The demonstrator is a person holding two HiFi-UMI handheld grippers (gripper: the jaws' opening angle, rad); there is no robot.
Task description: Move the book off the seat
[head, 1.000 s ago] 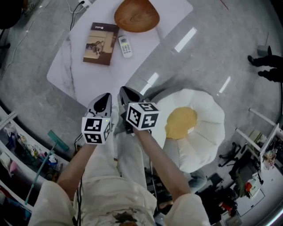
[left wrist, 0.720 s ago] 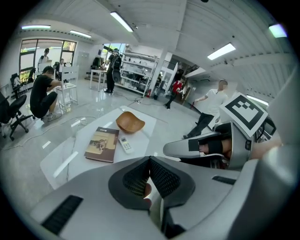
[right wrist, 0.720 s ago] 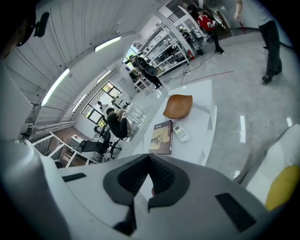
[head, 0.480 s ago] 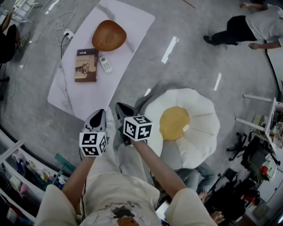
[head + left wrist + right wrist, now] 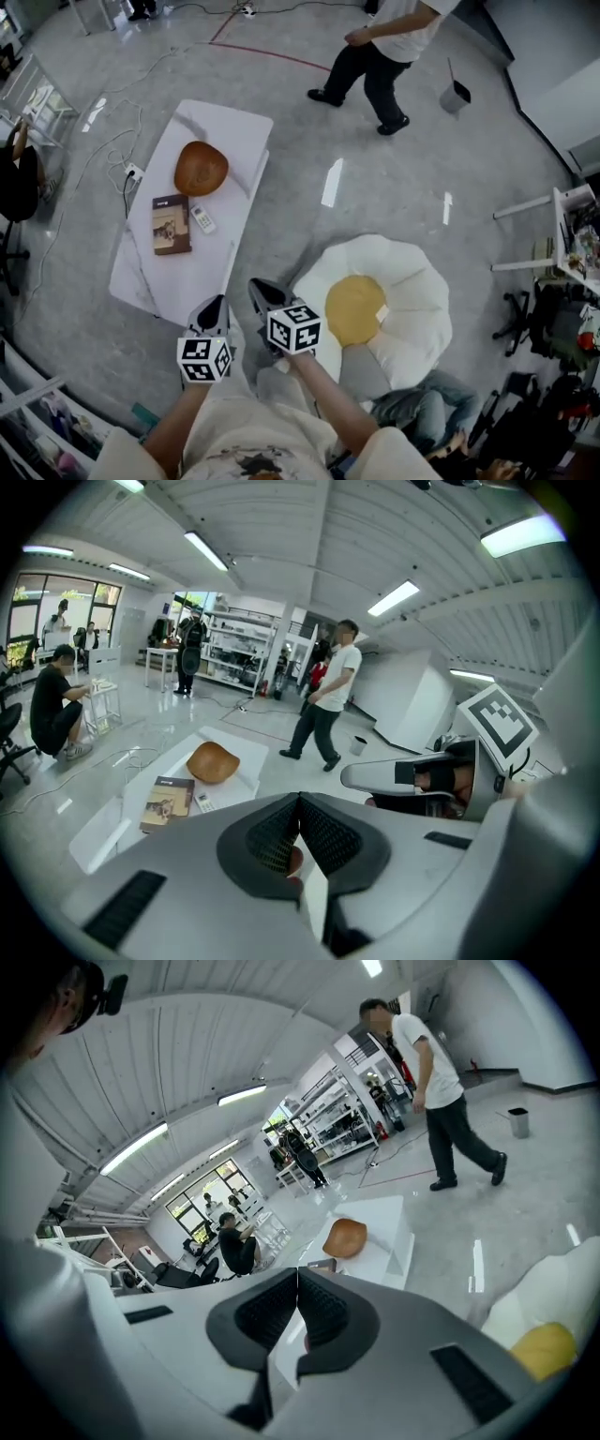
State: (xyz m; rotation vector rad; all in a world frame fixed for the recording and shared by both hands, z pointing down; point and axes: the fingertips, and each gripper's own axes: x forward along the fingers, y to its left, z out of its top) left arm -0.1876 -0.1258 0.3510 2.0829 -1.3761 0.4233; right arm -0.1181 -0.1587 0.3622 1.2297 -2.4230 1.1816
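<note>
Book (image 5: 172, 225) lay flat on tabletop (image 5: 178, 281), beside remote (image 5: 202, 220). Left tongs (image 5: 216, 307) and right tongs (image 5: 259, 289) closed, empty, at tabletop's near end.

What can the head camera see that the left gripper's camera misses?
Only the head view shows the flower-shaped seat with its yellow cushion, no book on it. Only the left gripper view shows ceiling lights, far shelves and the jaws of the left gripper pressed together. Both show the white table carrying the book and wooden bowl, the walking person and the right gripper.
</note>
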